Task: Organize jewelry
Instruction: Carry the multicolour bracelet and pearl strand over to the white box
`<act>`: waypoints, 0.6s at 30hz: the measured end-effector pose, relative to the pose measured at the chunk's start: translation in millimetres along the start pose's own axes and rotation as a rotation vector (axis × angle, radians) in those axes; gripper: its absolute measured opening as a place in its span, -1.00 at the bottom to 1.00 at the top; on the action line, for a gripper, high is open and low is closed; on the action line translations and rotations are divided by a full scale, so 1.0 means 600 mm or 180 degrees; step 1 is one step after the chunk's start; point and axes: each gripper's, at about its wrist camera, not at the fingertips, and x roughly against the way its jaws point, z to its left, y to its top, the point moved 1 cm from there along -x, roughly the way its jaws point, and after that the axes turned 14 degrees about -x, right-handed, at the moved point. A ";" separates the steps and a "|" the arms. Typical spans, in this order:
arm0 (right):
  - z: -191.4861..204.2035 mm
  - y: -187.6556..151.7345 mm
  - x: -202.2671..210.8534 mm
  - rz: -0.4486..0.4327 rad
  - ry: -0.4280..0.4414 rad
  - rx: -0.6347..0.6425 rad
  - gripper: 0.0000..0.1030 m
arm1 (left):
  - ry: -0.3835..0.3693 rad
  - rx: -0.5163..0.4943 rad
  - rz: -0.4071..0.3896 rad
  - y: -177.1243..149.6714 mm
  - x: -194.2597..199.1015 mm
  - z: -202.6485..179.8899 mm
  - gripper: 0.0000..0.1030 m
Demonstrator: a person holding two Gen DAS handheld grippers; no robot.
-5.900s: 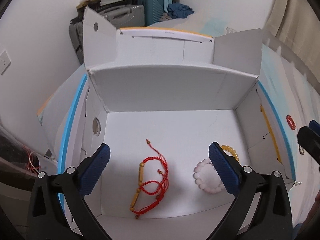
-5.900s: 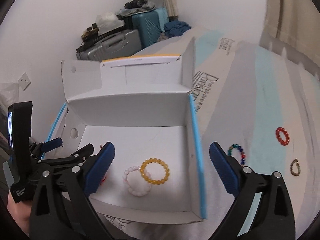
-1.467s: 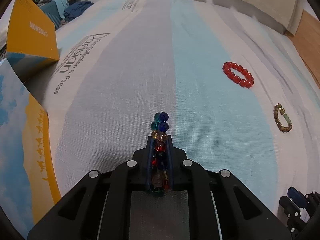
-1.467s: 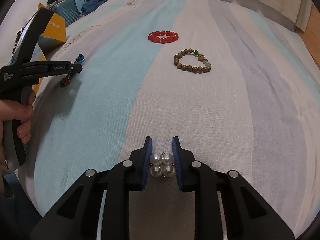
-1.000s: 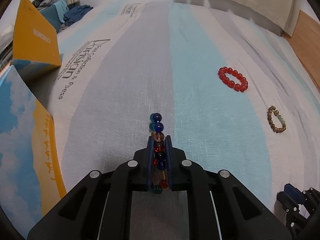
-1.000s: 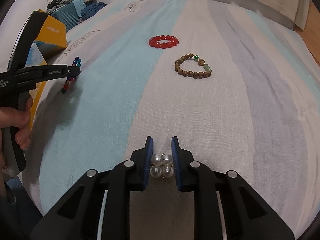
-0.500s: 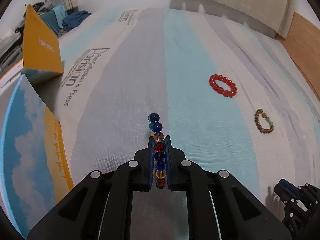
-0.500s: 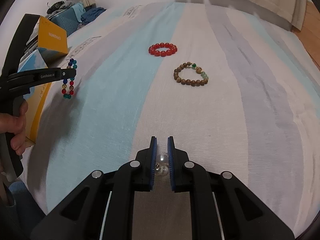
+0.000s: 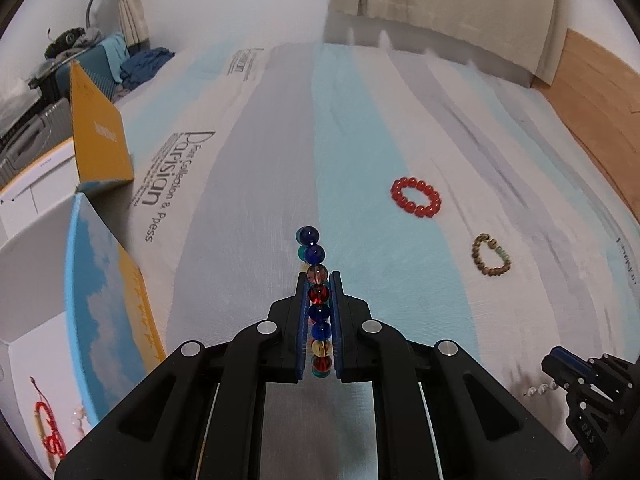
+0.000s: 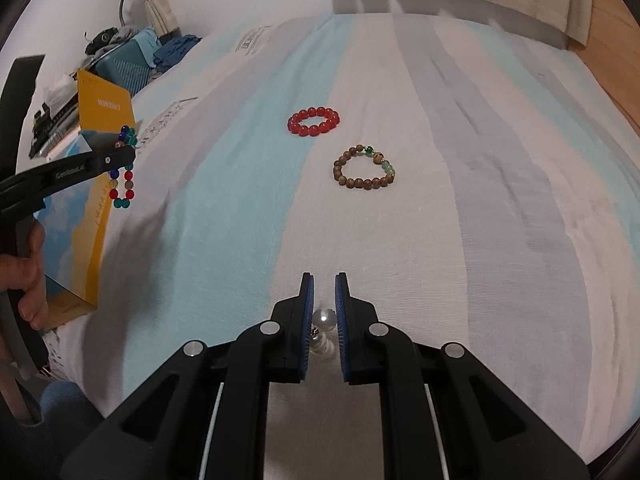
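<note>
My left gripper [image 9: 318, 276] is shut on a multicolour glass-bead bracelet [image 9: 316, 276] and holds it above the bed, near the box; the bracelet [image 10: 122, 172] hangs from it in the right wrist view. My right gripper [image 10: 323, 280] is shut on a white pearl bracelet [image 10: 323, 320], lifted off the sheet. A red bead bracelet [image 10: 314, 121] and a brown wooden bead bracelet [image 10: 362, 172] lie flat on the striped bedsheet ahead. Both also show in the left wrist view: the red one [image 9: 416, 197], the brown one [image 9: 490, 255].
An open white cardboard box [image 9: 36, 280] with blue-and-yellow flaps stands at the left, with a red cord bracelet [image 9: 50, 436] inside. Suitcases and clothes [image 10: 132, 56] are piled by the far wall. Wooden floor [image 9: 600, 92] lies beyond the bed's right side.
Both grippers have lifted their bracelets off the sheet. The left one has risen and moved toward the box. The pearl bracelet now hangs between the right jaws.
</note>
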 end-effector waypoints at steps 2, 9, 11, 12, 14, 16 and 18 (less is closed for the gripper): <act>0.000 0.005 0.008 -0.0007 0.0012 -0.0028 -0.80 | -0.0021 -0.0007 -0.0007 -0.001 0.005 -0.002 -0.83; 0.010 0.005 0.030 -0.0056 0.0007 -0.0038 -0.80 | -0.0047 -0.0051 -0.0040 -0.002 0.032 -0.008 -0.83; 0.013 0.004 0.035 -0.0061 0.0011 -0.0040 -0.80 | -0.0045 -0.0083 -0.0031 -0.002 0.040 -0.010 -0.83; 0.014 0.004 0.039 -0.0070 0.0011 -0.0040 -0.80 | -0.0043 -0.0098 -0.0025 -0.003 0.043 -0.011 -0.83; 0.017 0.004 0.044 -0.0082 0.0016 -0.0035 -0.80 | -0.0088 -0.0151 -0.0015 -0.006 0.050 -0.014 -0.83; 0.022 0.005 0.053 -0.0103 0.0020 -0.0032 -0.80 | -0.0135 -0.0182 -0.0002 -0.010 0.056 -0.016 -0.83; 0.029 0.007 0.061 -0.0127 0.0025 -0.0019 -0.80 | -0.0140 -0.0220 -0.0005 -0.014 0.064 -0.017 -0.83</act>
